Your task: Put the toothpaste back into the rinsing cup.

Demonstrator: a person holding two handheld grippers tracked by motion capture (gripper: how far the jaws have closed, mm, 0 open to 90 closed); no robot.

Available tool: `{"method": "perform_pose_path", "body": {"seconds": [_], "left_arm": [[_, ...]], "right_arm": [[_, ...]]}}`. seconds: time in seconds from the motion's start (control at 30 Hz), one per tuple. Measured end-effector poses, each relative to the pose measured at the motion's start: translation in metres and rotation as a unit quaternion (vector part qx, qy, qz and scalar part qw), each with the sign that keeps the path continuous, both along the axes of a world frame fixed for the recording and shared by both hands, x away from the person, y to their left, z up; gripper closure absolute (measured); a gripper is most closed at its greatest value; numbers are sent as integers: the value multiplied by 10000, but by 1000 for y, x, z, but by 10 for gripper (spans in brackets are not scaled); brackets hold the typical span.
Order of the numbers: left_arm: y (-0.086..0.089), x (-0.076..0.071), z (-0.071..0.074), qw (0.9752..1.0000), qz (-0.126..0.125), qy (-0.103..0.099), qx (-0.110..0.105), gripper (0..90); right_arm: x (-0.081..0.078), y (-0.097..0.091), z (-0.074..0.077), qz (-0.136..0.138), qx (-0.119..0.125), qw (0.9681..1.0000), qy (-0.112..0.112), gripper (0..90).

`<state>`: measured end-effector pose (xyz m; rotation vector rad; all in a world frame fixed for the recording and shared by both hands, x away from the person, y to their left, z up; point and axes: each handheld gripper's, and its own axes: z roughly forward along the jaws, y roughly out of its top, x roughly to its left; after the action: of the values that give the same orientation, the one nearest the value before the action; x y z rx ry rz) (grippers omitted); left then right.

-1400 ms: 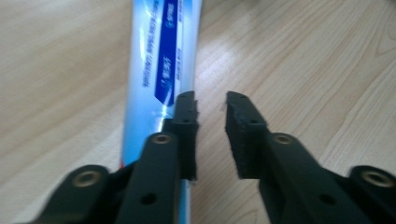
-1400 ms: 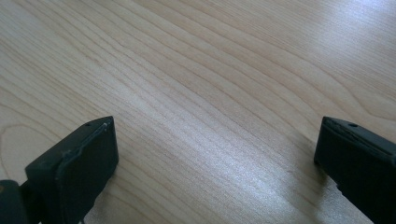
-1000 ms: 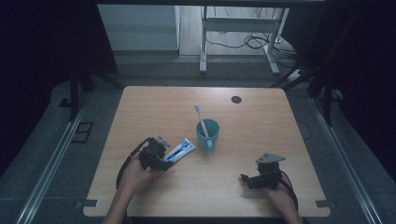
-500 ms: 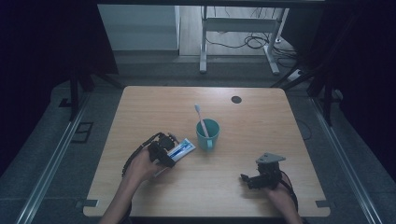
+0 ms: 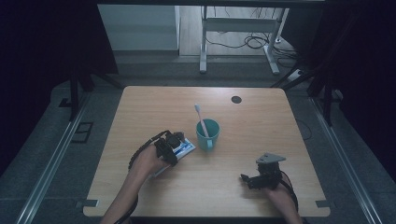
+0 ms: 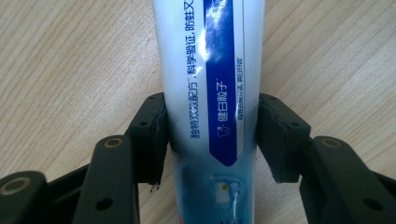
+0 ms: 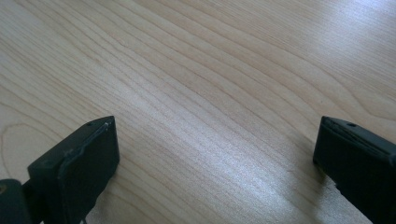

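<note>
Left of centre in the high view, the left gripper (image 5: 173, 145) is clamped across a white-and-blue toothpaste tube (image 6: 212, 93) lying on the bench (image 5: 261, 116), just left of a teal mug (image 5: 208, 134) with a toothbrush (image 5: 200, 116) leaning out of it. The right gripper (image 5: 258, 179) sits lower right near the front edge, jaws spread wide over bare wood. A dark round spot (image 5: 236, 99) lies near the far edge, with open bench around it.

Bare table (image 5: 261, 126) right of the mug (image 5: 208, 134)
</note>
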<state>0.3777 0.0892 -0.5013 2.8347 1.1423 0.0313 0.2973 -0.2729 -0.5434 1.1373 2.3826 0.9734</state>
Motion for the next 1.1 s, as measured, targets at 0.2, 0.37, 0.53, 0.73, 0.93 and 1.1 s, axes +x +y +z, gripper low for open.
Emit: {"method": "perform_pose_path", "body": {"seconds": [0.2,0.37,0.53,0.73,0.93,1.1], "left_arm": [[1,-1,6,9999,60,-34,-76,626],[6,-3,8,9997,63,-80,-239,692],[14,-6,9,9987,48,-158,-480,714],[21,-8,13,9957,79,-284,-880,720],[24,-13,19,9935,48,-476,-1037,721],[28,-16,26,9900,50,-654,-1246,721]], "right_arm": [[0,0,0,-1,-1,10000,-3,3],[0,0,0,-2,0,10000,0,3],[0,0,0,-2,0,10000,-1,3],[0,0,0,-2,0,10000,-1,3],[0,0,0,-5,3,10000,-4,3],[0,0,0,-3,1,10000,-3,3]]}}
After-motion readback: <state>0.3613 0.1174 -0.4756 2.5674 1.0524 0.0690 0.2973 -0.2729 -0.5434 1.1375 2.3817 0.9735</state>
